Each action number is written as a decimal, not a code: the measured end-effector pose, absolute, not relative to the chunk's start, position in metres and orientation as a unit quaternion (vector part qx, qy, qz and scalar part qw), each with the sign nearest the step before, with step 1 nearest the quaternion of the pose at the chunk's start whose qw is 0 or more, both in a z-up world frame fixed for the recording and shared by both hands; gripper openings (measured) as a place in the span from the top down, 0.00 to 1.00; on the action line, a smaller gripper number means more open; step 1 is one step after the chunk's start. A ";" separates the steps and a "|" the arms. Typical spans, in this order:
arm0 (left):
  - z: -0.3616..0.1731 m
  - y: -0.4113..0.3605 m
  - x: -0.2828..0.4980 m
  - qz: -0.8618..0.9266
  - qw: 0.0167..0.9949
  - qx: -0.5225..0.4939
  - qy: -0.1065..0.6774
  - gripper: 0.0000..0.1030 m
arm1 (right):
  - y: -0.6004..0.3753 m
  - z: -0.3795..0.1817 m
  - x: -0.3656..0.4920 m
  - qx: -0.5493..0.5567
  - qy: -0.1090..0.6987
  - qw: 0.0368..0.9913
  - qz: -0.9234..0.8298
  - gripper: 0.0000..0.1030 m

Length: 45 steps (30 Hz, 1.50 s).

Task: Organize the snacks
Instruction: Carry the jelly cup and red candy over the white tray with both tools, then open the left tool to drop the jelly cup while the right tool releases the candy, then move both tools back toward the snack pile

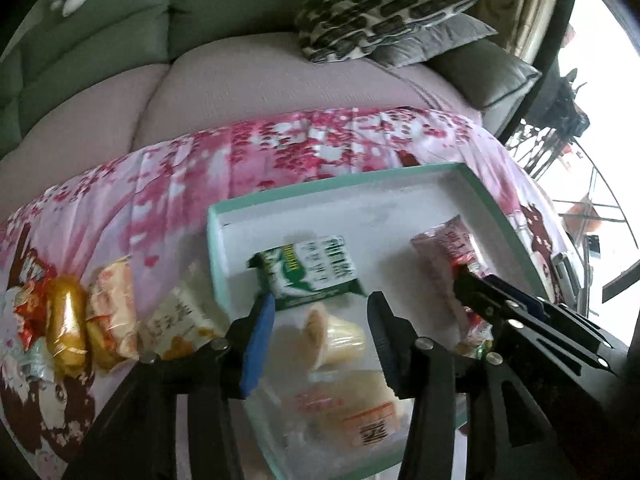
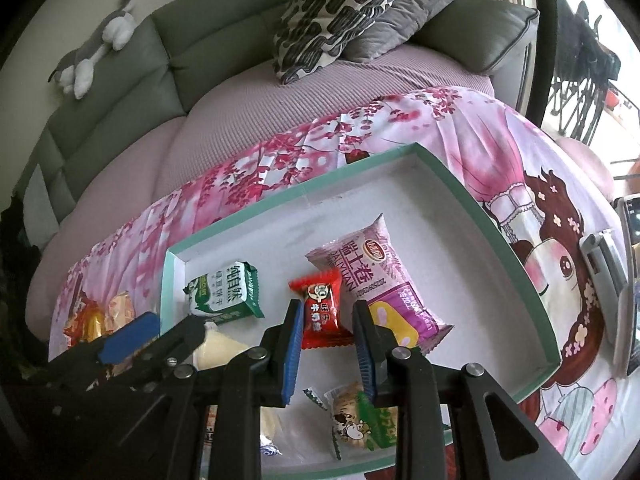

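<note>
A white tray with a teal rim (image 1: 496,208) (image 2: 480,200) lies on a pink flowered cloth. My left gripper (image 1: 320,320) stands open over its near left part. A green-and-white biscuit pack (image 1: 316,272) (image 2: 228,292) lies just past the fingertips, and a pale yellow snack (image 1: 340,336) sits under the gap. My right gripper (image 2: 326,334) is shut on a small red candy packet (image 2: 322,312), low over the tray floor. Beside it lies a pink-and-purple cake pack (image 2: 384,280) (image 1: 440,248). A green pack with a cartoon cow (image 2: 360,424) sits near the front rim.
Loose snacks wait on the cloth left of the tray: a gold wrapper (image 1: 66,320), an orange one (image 1: 112,312) and a pale pack (image 1: 180,316). A phone (image 2: 604,264) lies right of the tray. Behind are a sofa, patterned pillows (image 2: 340,12) and a plush toy (image 2: 96,48).
</note>
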<state>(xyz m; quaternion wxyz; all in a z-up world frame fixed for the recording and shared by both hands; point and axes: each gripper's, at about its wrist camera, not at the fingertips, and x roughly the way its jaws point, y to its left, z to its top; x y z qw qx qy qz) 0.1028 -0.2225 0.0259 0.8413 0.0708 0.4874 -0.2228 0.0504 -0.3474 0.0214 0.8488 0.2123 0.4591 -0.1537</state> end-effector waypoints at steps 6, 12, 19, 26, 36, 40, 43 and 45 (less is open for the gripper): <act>0.023 -0.197 0.108 -0.179 0.843 0.049 0.504 0.48 | -0.348 0.017 0.051 0.211 0.470 0.841 -0.163 0.73; 0.019 -0.181 0.113 -0.149 0.843 0.033 0.516 0.28 | -0.342 0.018 0.052 0.201 0.473 0.844 -0.157 0.70; 0.020 -0.168 0.113 -0.122 0.854 0.015 0.506 0.09 | -0.338 0.017 0.054 0.185 0.477 0.844 -0.163 0.20; 0.020 -0.154 0.118 -0.081 0.864 0.009 0.497 0.03 | -0.339 0.014 0.054 0.183 0.477 0.843 -0.167 0.00; 0.033 -0.124 0.118 -0.071 0.886 -0.009 0.458 0.03 | -0.332 0.027 0.056 0.182 0.443 0.863 -0.164 0.00; 0.043 -0.100 0.121 -0.060 0.894 -0.024 0.444 0.03 | -0.318 0.037 0.061 0.178 0.424 0.876 -0.146 0.00; 0.052 -0.070 0.123 -0.040 0.901 -0.040 0.430 0.03 | -0.302 0.042 0.067 0.175 0.415 0.883 -0.129 0.00; 0.055 -0.050 0.126 -0.027 0.903 -0.054 0.425 0.03 | -0.287 0.045 0.072 0.170 0.409 0.889 -0.112 0.00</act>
